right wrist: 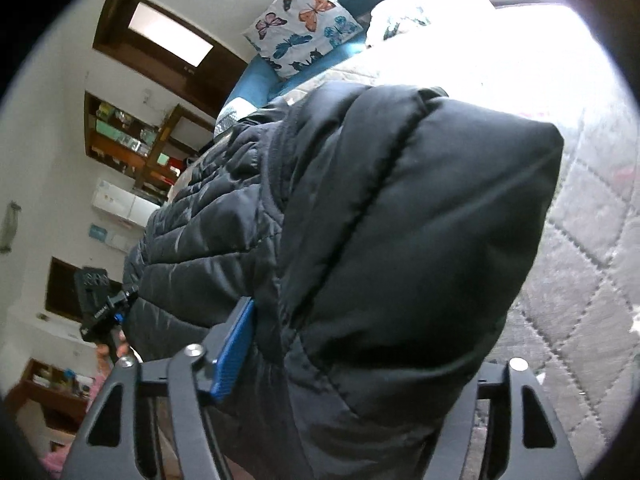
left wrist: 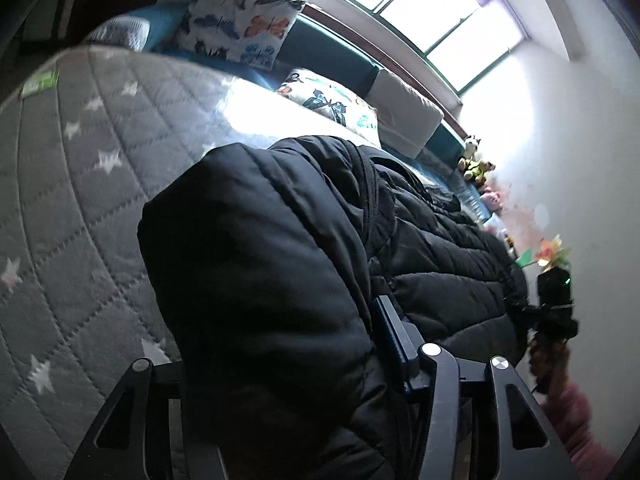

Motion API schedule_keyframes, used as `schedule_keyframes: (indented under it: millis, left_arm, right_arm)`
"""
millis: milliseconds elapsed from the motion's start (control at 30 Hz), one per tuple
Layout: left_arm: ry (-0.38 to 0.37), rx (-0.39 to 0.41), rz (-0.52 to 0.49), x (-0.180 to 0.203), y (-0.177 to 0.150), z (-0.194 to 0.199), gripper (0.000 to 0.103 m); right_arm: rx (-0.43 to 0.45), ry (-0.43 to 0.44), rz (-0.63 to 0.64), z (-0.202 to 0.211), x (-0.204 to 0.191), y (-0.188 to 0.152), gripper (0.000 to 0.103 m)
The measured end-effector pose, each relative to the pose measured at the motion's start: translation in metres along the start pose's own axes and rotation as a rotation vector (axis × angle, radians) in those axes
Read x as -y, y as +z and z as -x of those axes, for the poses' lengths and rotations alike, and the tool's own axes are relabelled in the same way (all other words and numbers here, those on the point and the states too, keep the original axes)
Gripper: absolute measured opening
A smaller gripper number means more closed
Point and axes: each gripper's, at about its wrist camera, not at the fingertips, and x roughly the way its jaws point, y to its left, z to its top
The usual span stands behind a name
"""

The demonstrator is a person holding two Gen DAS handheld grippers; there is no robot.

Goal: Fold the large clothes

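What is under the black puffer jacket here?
A grey quilted star-print cover on the bed shows around the black puffer jacket. Whatever lies directly beneath it is hidden by the bunched padding.

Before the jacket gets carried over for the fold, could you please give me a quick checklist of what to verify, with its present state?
1. Left gripper has the black puffer jacket between its jaws: ok, padding fills the gap against the blue pad.
2. Right gripper likewise: ok, a thick bunch of padding sits against its blue pad.
3. Both pads fully pressed on each side: cannot tell, the jacket hides the far fingers.
4. Rest of the jacket spread between the two grips: ok.
5. Quilted star bedspread bare beside the jacket: ok.
6. Butterfly cushions apart from the jacket: ok for the far one, the nearer looks close.
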Motion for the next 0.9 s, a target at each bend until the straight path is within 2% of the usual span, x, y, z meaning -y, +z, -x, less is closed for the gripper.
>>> schedule_keyframes:
  millis: [167, 233, 400, 533, 600, 700, 733, 800, 900]
  left_arm:
    - [-0.068, -0.029, 0.064, -0.013, 0.002, -0.002, 0.058]
    - [-0.068, -0.035, 0.073, -0.018, 0.001, -0.003, 0.066]
    - [-0.096, -0.079, 0.126, -0.032, 0.005, -0.009, 0.078]
    - [-0.138, -0.113, 0.175, -0.046, 0.004, -0.012, 0.081]
    - [-0.135, -0.105, 0.165, -0.044, 0.004, -0.012, 0.079]
    - [-0.060, -0.059, 0.063, -0.024, 0.002, -0.004, 0.067]
    - [-0.035, -0.046, 0.034, -0.017, 0.002, -0.001, 0.060]
    - [0.048, -0.020, -0.047, 0.003, 0.000, 0.004, 0.055]
    - [0.145, 0.002, -0.134, 0.026, -0.005, 0.007, 0.051]
  right_arm:
    - [-0.012, 0.021, -0.021, -0.004, 0.007, 0.001, 0.074]
    - [-0.018, 0.037, -0.031, -0.005, 0.012, 0.001, 0.083]
    - [-0.039, 0.095, -0.073, -0.010, 0.026, -0.002, 0.094]
    - [-0.042, 0.147, -0.087, -0.011, 0.032, -0.001, 0.095]
    - [-0.037, 0.139, -0.079, -0.010, 0.031, -0.002, 0.092]
    - [-0.020, 0.102, -0.046, -0.003, 0.022, -0.006, 0.078]
    - [-0.012, 0.087, -0.034, 0.000, 0.018, -0.006, 0.076]
    - [0.002, 0.053, -0.011, 0.003, 0.009, -0.006, 0.067]
    - [0.020, -0.014, 0.036, 0.009, -0.008, -0.010, 0.061]
